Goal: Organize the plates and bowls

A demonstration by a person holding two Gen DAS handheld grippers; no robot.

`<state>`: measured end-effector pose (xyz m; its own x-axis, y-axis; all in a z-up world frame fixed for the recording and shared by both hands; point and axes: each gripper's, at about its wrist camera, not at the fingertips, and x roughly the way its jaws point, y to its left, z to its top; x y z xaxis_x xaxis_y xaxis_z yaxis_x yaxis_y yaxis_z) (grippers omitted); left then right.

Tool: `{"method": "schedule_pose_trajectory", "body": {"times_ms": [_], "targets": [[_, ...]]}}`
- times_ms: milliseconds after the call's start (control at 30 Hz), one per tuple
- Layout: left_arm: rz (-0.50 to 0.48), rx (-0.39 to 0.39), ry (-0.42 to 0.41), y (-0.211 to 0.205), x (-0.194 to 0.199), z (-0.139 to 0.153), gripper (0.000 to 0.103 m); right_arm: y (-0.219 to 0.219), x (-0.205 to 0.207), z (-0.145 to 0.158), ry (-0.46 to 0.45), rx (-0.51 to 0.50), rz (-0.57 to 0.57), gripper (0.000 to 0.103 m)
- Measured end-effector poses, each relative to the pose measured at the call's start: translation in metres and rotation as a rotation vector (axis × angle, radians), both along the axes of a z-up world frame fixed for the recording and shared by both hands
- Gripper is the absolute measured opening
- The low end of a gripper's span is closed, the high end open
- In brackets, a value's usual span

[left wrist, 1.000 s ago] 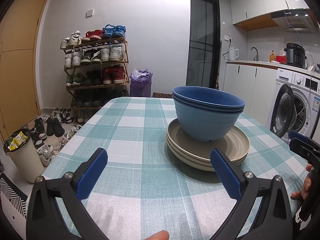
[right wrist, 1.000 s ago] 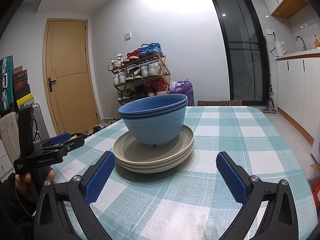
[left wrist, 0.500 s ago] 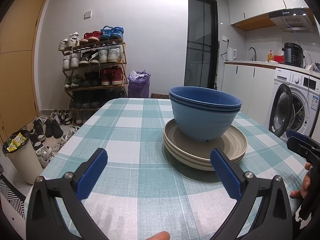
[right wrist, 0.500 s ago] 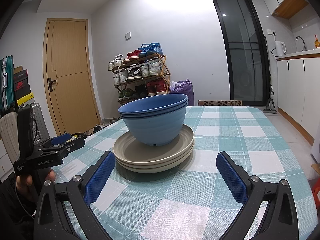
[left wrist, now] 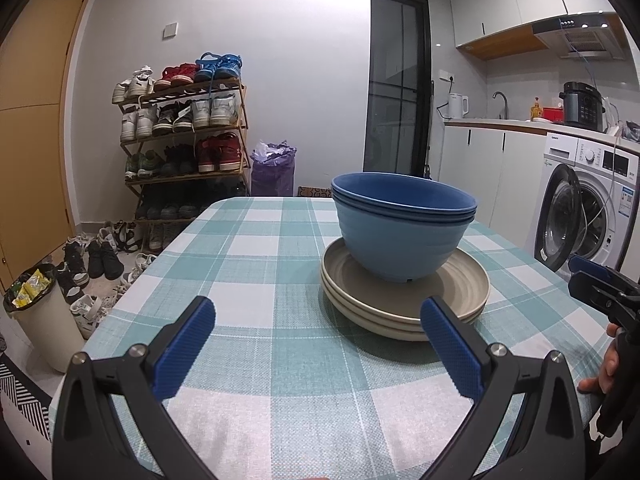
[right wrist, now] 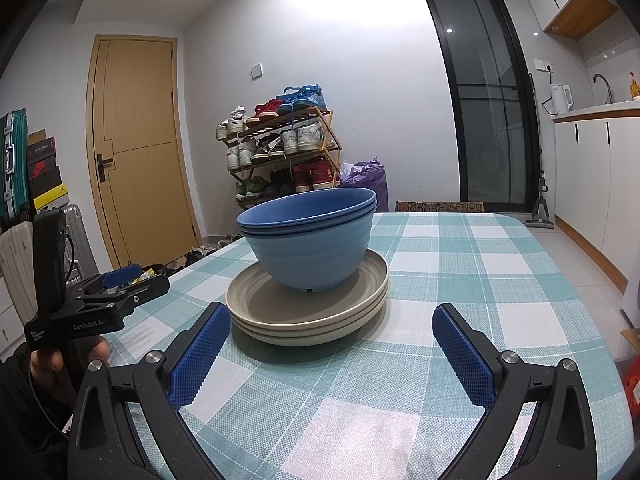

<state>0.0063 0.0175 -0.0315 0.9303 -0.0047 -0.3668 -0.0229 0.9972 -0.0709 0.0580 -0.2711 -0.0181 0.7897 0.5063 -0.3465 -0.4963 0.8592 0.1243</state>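
Left wrist view: we see our left gripper (left wrist: 318,326) spread wide, empty, low over the checked tablecloth (left wrist: 256,264). Right gripper (right wrist: 330,330) equally wide, empty. Blue bowls (left wrist: 404,228) nested on stacked beige plates (left wrist: 404,300), mid-table, just past both sets of fingertips. Bare cloth all round the stack. Shoe rack (left wrist: 184,148) beyond the far edge, washing machine (left wrist: 584,208) to the right.

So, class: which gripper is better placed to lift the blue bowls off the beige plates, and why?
Slightly the right gripper: open, with the blue bowls near centre. From the left gripper, also open, they sit off right.
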Motion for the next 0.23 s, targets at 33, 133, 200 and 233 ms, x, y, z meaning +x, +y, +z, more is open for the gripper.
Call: {"method": "schedule_pose_trajectory", "body": {"times_ms": [33, 133, 200, 233], "targets": [[-0.004, 0.001, -0.001, -0.0006, 0.0001, 0.0005, 0.103, 0.0003, 0.0002, 0.0001, 0.000, 0.000, 0.001, 0.103], [-0.010, 0.004, 0.003, -0.0016, 0.0011, 0.0013, 0.103, 0.0007, 0.0004, 0.0004, -0.002, 0.000, 0.006, 0.103], [-0.011, 0.008, 0.001, -0.0024, 0.0006, 0.0014, 0.103, 0.0005, 0.0007, 0.0006, -0.002, 0.001, 0.006, 0.103], [-0.012, 0.015, 0.004, -0.0030, 0.0009, 0.0012, 0.103, 0.0003, 0.0014, 0.0004, -0.001, 0.001, 0.007, 0.103]]}}
